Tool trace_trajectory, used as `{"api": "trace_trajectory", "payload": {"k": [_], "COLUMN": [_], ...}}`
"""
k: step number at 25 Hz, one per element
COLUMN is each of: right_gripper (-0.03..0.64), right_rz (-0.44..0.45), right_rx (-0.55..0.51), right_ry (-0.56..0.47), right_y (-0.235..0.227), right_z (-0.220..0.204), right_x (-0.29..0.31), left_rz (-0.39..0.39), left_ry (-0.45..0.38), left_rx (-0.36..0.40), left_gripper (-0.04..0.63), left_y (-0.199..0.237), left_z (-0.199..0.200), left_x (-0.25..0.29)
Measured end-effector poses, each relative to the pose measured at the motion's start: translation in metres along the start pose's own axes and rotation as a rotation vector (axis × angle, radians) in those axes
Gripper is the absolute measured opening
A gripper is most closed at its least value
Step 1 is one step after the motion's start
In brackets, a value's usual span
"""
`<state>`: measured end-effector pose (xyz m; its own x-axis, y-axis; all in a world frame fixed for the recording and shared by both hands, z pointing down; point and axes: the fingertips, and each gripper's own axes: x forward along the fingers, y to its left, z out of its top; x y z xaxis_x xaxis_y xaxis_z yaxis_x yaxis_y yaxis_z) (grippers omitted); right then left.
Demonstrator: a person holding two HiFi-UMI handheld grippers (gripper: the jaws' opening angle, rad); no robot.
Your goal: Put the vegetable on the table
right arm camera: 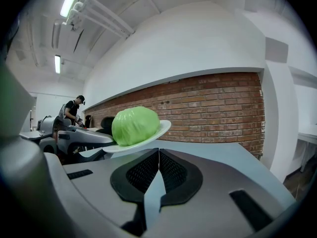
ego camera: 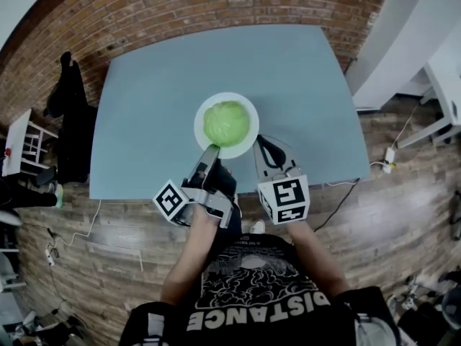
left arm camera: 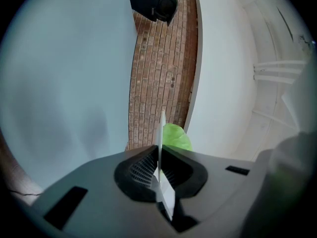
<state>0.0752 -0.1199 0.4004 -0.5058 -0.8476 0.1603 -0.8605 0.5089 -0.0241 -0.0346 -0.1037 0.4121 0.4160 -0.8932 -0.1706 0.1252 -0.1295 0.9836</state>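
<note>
A light green cabbage (ego camera: 226, 122) lies on a white plate (ego camera: 246, 145) over the grey-blue table (ego camera: 144, 121). My left gripper (ego camera: 210, 150) is shut on the plate's near-left rim. In the left gripper view the plate (left arm camera: 162, 128) shows edge-on between the gripper (left arm camera: 159, 152) jaws, with the cabbage (left arm camera: 176, 137) behind it. My right gripper (ego camera: 261, 143) is shut with nothing in it, just beside the plate's near-right rim. In the right gripper view the plate (right arm camera: 161, 128) hangs tilted above the table (right arm camera: 223, 152), carrying the cabbage (right arm camera: 134, 125), ahead of that gripper (right arm camera: 158, 153).
A brick wall (ego camera: 216, 6) runs behind the table. A dark coat (ego camera: 68, 99) and white shelves (ego camera: 25, 146) stand at the left, white furniture (ego camera: 403, 42) at the right. Cables (ego camera: 79, 229) lie on the wooden floor. A person (right arm camera: 74, 110) stands far off.
</note>
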Motion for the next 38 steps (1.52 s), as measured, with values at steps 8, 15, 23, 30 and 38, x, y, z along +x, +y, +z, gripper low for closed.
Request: {"api": "trace_trajectory", "payload": {"k": [8,15,23,30,38], "right_gripper": [0.009,0.009,0.009,0.009,0.009], "right_rz": [-0.014,-0.018,-0.015,-0.016,-0.019], "right_rx": [-0.008,-0.012,-0.005,0.002,0.017], "right_ry": [0.029,0.051,0.067,0.078,0.100], "right_y": [-0.010,-0.018,-0.018,-0.018,-0.012], "right_z": [-0.002,-0.007,-0.011,-0.014,-0.022], "right_x": [0.029,0.053,0.078,0.097,0.117], "left_rz": [0.010,0.030,0.078,0.124,0.180], "left_ry": [0.006,0.002,-0.003,0.009,0.043], "left_rx": [-0.014,-0.019,-0.030,-0.020,-0.014], "left_gripper": [0.012,0.012,0.012,0.013,0.015], "left_y": [0.016,0.037,0.065,0.086,0.113], "left_z": [0.025,0.045,0.067,0.081,0.096], "left_x": [0.021,0.033,0.038,0.041,0.040]}}
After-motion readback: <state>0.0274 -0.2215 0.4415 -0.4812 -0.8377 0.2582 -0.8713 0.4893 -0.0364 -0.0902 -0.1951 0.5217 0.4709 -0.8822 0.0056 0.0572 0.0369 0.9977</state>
